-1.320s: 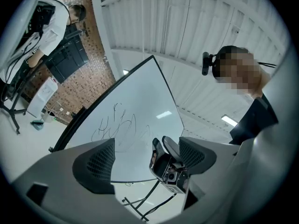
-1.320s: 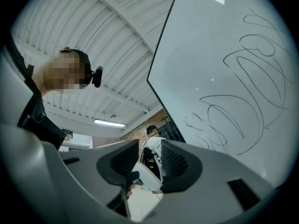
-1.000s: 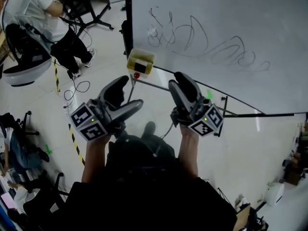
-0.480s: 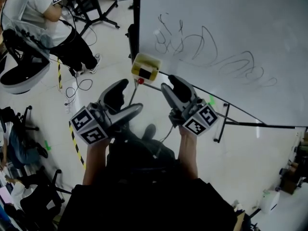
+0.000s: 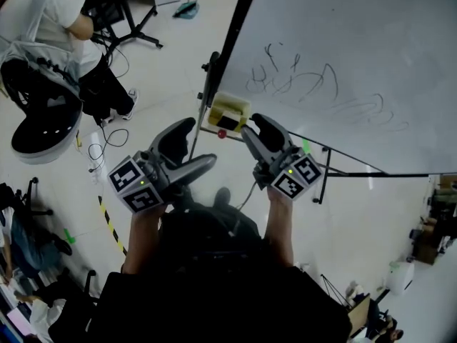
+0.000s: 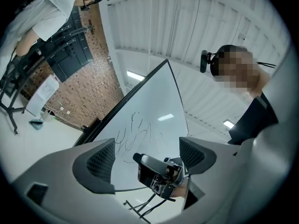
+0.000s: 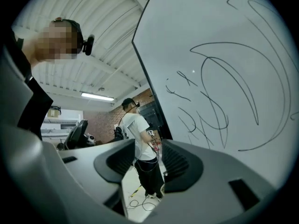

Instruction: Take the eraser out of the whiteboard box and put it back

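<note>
Eraser (image 5: 228, 122) shows as dark block inside yellowish whiteboard box (image 5: 233, 107), which hangs at bottom-left corner of scribbled whiteboard (image 5: 371, 41). Right gripper (image 5: 255, 131) is just right of box, no contact seen; its jaws have just been opening and stand apart w/ nothing btwn them. Left gripper (image 5: 191, 147) is lower-left of box, jaws wide apart, empty. Person in white shirt (image 5: 36, 13) is at far left.
</note>
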A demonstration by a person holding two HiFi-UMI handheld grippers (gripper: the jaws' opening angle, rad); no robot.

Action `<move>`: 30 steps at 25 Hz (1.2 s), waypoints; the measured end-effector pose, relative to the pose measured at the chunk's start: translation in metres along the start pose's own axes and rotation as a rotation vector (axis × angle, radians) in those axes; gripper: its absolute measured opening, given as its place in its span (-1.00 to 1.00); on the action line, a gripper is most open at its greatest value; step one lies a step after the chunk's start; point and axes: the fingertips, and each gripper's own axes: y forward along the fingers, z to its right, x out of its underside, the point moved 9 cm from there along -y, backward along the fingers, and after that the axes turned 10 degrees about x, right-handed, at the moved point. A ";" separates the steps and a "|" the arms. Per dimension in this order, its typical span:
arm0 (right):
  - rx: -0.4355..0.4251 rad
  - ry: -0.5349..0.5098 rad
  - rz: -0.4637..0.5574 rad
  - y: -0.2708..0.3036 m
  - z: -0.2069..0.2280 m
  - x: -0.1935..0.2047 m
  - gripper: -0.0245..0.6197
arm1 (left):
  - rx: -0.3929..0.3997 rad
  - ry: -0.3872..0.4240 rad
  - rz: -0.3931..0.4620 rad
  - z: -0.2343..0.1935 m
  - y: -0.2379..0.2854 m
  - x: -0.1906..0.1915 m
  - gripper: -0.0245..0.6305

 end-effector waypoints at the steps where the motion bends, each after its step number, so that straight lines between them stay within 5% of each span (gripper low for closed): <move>1: 0.014 -0.011 -0.009 0.003 -0.003 0.002 -0.29 | 0.011 -0.008 0.000 -0.004 -0.004 -0.002 0.39; 10: 0.133 -0.061 -0.115 0.008 -0.005 0.030 -0.26 | 0.071 -0.062 -0.022 -0.022 -0.012 -0.001 0.38; 30: 0.112 -0.272 -0.371 0.059 0.050 0.080 -0.24 | -0.091 0.014 -0.023 -0.007 0.011 0.006 0.38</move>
